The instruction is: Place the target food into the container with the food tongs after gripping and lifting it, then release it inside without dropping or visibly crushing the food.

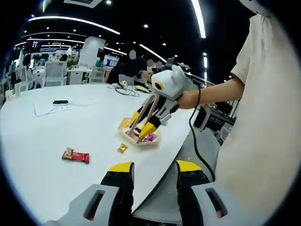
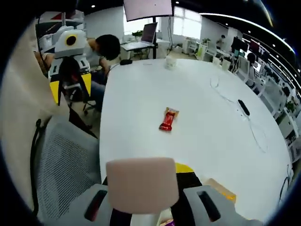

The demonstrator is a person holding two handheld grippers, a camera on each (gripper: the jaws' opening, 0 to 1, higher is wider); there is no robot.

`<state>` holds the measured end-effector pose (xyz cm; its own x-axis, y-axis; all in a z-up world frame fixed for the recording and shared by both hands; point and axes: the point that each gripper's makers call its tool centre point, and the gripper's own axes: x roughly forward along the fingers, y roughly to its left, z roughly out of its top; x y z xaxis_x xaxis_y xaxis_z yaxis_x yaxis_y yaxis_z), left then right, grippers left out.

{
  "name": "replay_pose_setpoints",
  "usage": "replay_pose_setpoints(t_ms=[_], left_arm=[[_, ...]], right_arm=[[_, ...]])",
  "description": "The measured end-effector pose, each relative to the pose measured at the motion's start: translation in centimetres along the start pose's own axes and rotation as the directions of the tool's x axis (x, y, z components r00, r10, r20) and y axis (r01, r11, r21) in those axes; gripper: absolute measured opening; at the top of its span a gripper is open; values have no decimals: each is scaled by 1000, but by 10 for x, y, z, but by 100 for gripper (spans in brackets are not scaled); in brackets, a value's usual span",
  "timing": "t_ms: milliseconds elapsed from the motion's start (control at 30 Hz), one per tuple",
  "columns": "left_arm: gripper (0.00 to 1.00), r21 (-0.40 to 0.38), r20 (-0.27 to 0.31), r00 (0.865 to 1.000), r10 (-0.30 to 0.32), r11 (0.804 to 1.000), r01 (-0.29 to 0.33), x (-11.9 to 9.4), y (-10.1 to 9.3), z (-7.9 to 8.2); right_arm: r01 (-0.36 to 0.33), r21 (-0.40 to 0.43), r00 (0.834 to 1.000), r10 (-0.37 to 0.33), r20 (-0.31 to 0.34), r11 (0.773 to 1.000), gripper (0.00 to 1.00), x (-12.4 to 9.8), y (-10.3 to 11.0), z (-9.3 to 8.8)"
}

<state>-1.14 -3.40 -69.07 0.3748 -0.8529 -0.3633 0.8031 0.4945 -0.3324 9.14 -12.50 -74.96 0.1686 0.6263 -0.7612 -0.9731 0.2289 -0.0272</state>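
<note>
Pale tongs (image 2: pixel 142 184), red wrapped snack (image 2: pixel 168 119) flat

An open-plan office: beyond the left claw, a big white table (image 1: pixel 56 136), desks with chairs (image 1: pixel 55 74), and ceiling light strips (image 1: pixel 75 22). Ahead of the right claw stand a laptop (image 2: pixel 149 32) and a screen (image 2: pixel 148 8) (a mesh chair (image 2: pixel 66 165) left).
</note>
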Motion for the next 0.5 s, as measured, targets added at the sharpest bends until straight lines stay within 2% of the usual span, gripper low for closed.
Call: replay_pose_setpoints(t_ms=[133, 367, 500], left_arm=[[34, -5, -19, 1000, -6, 1000, 6, 0, -1, -7], [34, -20, -35, 999, -2, 1000, 2, 2, 1, -12], [37, -36, -33, 999, 9, 999, -10, 2, 3, -14]], right_arm=[[-19, -46, 999, 17, -41, 999, 26, 8, -6, -10], [-39, -63, 996, 34, -80, 997, 26, 18, -15, -22], [-49, -74, 994, 41, -100, 996, 26, 24, -21, -30]])
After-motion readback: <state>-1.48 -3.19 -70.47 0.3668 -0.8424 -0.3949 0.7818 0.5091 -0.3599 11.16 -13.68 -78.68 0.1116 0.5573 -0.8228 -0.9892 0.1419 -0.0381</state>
